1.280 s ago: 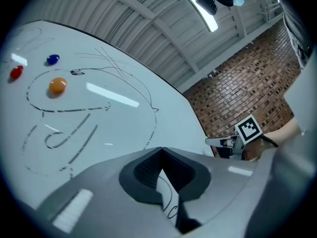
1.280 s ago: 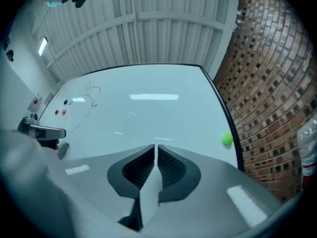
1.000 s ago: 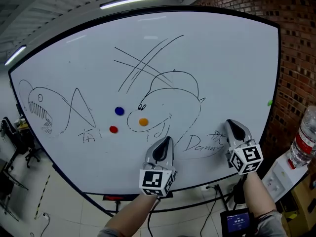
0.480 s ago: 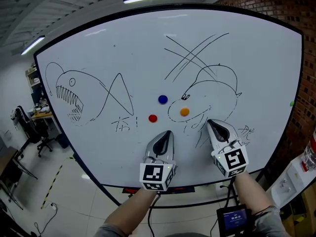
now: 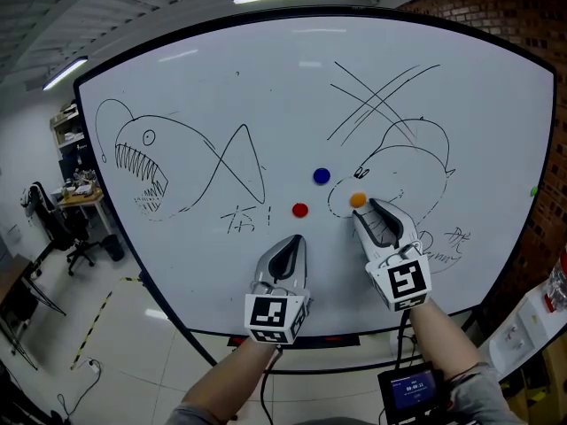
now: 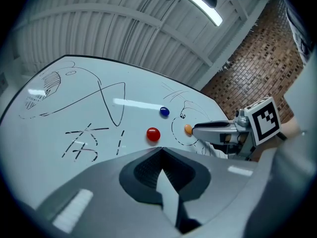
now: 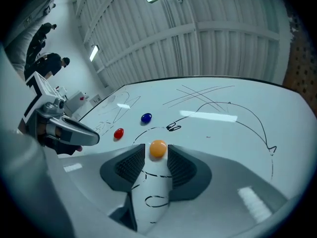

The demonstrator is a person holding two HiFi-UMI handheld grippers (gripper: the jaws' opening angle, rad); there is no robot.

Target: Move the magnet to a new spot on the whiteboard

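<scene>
On the whiteboard [image 5: 266,104], an orange magnet [image 5: 357,200] sits right of center, on the outline of a marker-drawn creature [image 5: 403,162]. Right gripper [image 5: 367,211] is up at the board, jaws apart by a bit more than the magnet's width. In the right gripper view the orange magnet [image 7: 158,148] sits between the two jaw tips, right gripper [image 7: 158,151] not clamped, small gap on the left side, right side too close to call. Blue magnet [image 5: 321,176] is up-left of the orange one, red magnet [image 5: 300,210] is left of it, all three near each other and apart. Left gripper [image 5: 290,243] hangs below the red magnet, off the board, jaws together at the tips with nothing between them; same in the left gripper view, left gripper [image 6: 161,151] closed and empty, red magnet [image 6: 153,134] beyond it. Toothed fish sketch [image 5: 142,171] on the far left of the board, crossed lines [image 5: 381,96] at upper right. Brick wall [image 5: 536,25] at the right edge.
</scene>
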